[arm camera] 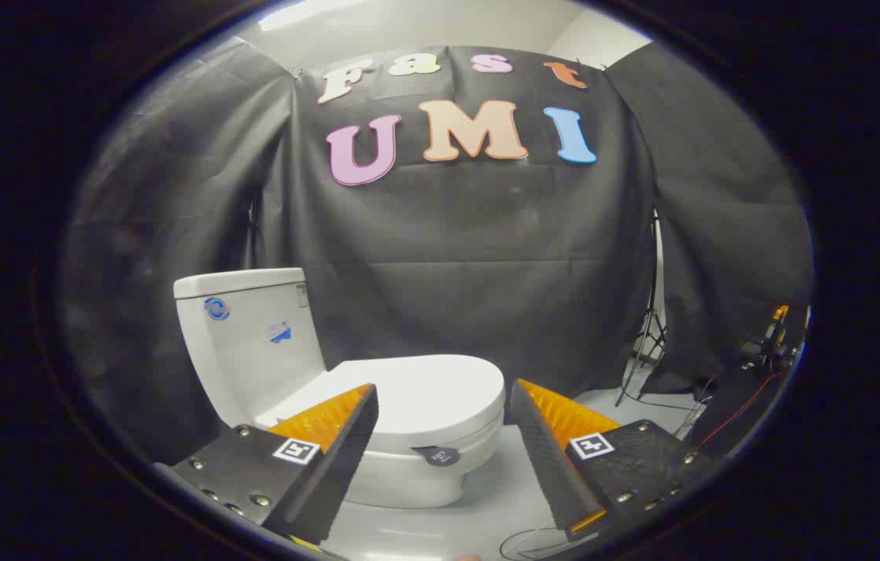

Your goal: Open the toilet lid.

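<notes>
While claw [443, 399] gapes wide and empty, glossy rounded toilet lid [428, 393] lies flat, boxy ceramic tank [249, 343] behind.

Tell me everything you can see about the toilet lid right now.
The toilet lid is white, smooth and glossy, plastic by the look of it, with a rounded front. It lies shut, flat on the seat, hinged at the tank behind. A small dark tab sticks out under its front edge. The gripper is open just before it, fingers spread to either side, not touching it.
</notes>
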A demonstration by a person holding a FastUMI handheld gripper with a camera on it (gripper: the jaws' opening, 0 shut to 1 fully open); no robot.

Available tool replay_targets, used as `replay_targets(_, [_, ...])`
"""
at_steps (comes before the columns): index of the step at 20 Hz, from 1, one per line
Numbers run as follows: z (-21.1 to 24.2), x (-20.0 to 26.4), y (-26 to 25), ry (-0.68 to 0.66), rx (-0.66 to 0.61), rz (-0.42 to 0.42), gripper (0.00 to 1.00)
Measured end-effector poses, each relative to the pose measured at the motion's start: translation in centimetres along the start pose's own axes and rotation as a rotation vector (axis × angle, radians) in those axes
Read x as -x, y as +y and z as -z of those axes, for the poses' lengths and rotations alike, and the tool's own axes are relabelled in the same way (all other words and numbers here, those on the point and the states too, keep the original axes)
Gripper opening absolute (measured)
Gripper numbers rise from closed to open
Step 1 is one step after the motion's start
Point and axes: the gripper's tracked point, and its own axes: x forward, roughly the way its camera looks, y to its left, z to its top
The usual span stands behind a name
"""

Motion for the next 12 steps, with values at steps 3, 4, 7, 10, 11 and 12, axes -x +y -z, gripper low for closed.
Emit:
replay_targets(3, [0.1, -0.2, 0.2, 0.004, -0.003, -0.002, 1.0])
replay_targets(4, [0.2, -0.4, 0.4, 0.005, -0.005, -0.002, 1.0])
replay_targets(7, [0.4, -0.9, 1.0, 0.01, -0.018, -0.007, 1.0])
replay_targets(10, [0.4, -1.1, 1.6, 0.008, -0.024, -0.011, 1.0])
replay_targets(11, [0.4, -1.2, 1.9, 0.01, -0.028, -0.015, 1.0])
replay_targets(12, [0.5, -1.2, 2.3, 0.01, -0.033, -0.02, 1.0])
